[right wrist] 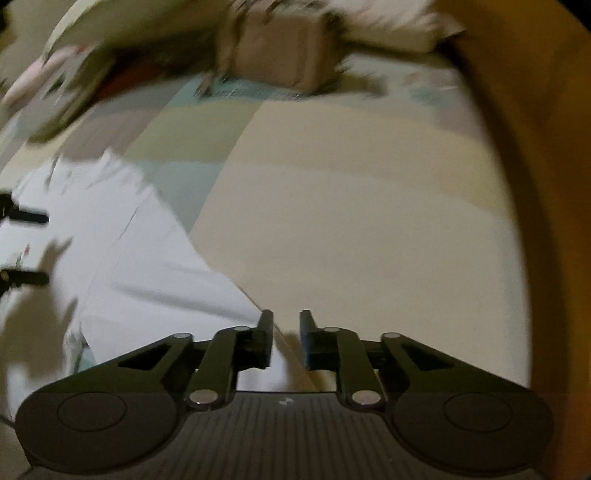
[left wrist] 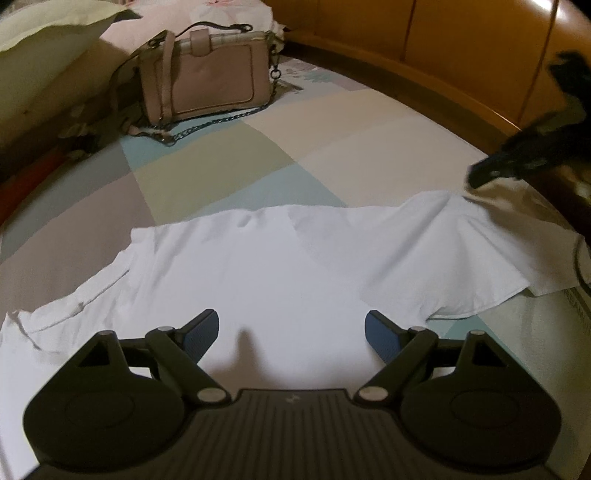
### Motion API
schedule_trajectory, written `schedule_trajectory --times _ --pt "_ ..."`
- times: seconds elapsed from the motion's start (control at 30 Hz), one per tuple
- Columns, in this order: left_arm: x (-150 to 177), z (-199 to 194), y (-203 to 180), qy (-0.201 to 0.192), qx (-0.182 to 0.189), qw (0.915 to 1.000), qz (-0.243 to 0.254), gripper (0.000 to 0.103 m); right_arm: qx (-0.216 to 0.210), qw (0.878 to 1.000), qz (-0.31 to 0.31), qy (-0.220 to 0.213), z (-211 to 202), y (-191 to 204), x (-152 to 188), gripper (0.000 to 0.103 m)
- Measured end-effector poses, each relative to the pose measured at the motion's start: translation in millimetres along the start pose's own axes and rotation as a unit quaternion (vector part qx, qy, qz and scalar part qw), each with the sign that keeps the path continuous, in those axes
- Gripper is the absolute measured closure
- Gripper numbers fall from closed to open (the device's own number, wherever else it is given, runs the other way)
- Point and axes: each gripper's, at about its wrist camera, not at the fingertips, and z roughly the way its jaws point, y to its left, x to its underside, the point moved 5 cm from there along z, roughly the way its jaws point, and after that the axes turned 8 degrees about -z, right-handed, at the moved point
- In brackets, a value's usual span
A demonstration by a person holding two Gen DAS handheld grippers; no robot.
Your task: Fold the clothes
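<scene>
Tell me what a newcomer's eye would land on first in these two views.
The bright white T-shirt spread flat across the pastel patchwork bedsheet stands out first, with the wide-open left gripper over its middle. Behind it, near the pillows, stands a beige leather handbag with a dark chain. The right gripper hangs at the shirt's edge, jaws narrowly apart.

surface: bed with patchwork sheet of pale blue, beige, olive and grey blocks (left wrist: 229, 162) | on it: 1 white T-shirt (left wrist: 258, 266) spread flat, near edge | 1 pink-beige leather handbag with dark chain strap (left wrist: 210, 77) upright, far side | 1 pale green pillow (left wrist: 48, 26), probably on bedding, far left corner
</scene>
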Motion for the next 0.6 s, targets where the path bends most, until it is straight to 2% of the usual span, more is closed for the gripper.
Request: schedule_trajectory --times 0.1,0.2,0.3,0.37,0.47,0.6 --pt "0 1 -4 0.0 0.004 1.0 0.006 0.017 0.026 0.998 0.051 -0.004 -25 -4 34 0.077" --pt "0 2 -8 0.001 0.01 0.9998 0.015 0.017 0.059 0.995 0.077 0.029 -31 -20 73 0.075" --pt "-3 3 -12 0.0 0.016 0.9995 0.027 0.017 0.076 0.991 0.104 0.041 -38 -44 89 0.075" --pt "-5 7 -15 0.002 0.018 0.9993 0.032 0.017 0.056 0.993 0.097 0.026 -39 -44 78 0.075" --pt "-7 11 -16 0.002 0.013 0.9996 0.026 0.017 0.002 0.998 0.057 0.0 -25 -25 43 0.075" --pt "-5 12 -12 0.003 0.001 0.9999 0.012 0.017 -0.061 0.998 0.0 -0.03 10 8 -10 0.065"
